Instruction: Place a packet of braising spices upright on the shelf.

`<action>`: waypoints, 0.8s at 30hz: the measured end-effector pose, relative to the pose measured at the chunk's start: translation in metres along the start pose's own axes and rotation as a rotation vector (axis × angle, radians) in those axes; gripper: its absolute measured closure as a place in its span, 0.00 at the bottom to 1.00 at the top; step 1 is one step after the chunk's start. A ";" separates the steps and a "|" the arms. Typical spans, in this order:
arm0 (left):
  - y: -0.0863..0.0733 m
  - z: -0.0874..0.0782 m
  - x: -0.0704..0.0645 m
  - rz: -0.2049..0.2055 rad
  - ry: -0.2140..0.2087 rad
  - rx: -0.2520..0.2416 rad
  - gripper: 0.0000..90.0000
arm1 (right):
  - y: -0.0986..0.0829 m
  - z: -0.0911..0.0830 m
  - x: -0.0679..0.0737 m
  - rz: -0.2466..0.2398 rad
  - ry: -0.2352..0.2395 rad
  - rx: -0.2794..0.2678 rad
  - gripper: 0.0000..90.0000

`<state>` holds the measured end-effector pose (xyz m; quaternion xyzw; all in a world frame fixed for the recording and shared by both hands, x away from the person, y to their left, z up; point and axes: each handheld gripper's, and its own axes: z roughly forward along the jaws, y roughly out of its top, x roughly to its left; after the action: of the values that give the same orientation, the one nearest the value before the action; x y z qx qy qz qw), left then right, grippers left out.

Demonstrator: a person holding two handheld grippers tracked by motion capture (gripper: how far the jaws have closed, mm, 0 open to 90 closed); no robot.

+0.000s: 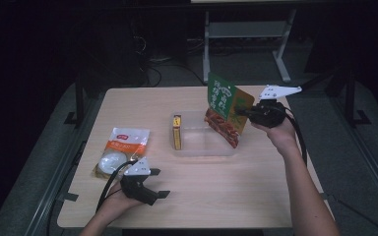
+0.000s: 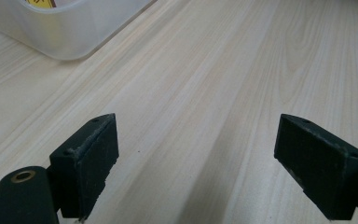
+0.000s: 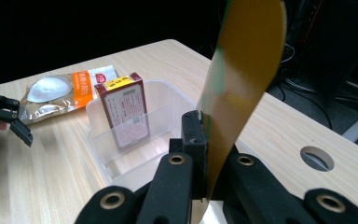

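High view: the right gripper (image 1: 243,112) pinches a green and orange snack packet (image 1: 226,105) by its edge, holding it upright over the right end of a clear plastic bin (image 1: 202,147) at mid-table. A small red box (image 1: 177,132) stands inside the bin's left end. The left gripper (image 1: 160,183), jaws spread and empty, rests on the table (image 1: 226,196) beside a white and orange pouch (image 1: 120,150).

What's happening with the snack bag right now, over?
Right gripper clamped on snack bag, above clear bin. Left gripper open, idle. Box stands inside.
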<state>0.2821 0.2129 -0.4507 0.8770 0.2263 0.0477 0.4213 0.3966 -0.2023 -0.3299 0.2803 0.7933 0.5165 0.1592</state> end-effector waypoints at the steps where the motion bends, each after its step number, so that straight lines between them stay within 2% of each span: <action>1: 0.000 0.000 0.000 0.000 0.000 0.001 0.15 | -0.001 0.001 0.000 0.003 0.000 0.002 1.00; 10: 0.000 0.002 -0.001 -0.001 -0.007 0.009 0.15 | -0.008 0.012 0.001 0.006 0.009 0.034 1.00; 24: -0.001 0.005 -0.005 0.006 -0.018 0.033 0.15 | -0.014 0.013 0.000 0.021 0.039 0.043 0.99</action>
<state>0.2791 0.2074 -0.4542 0.8850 0.2205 0.0373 0.4084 0.3994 -0.1968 -0.3479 0.2818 0.8041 0.5064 0.1324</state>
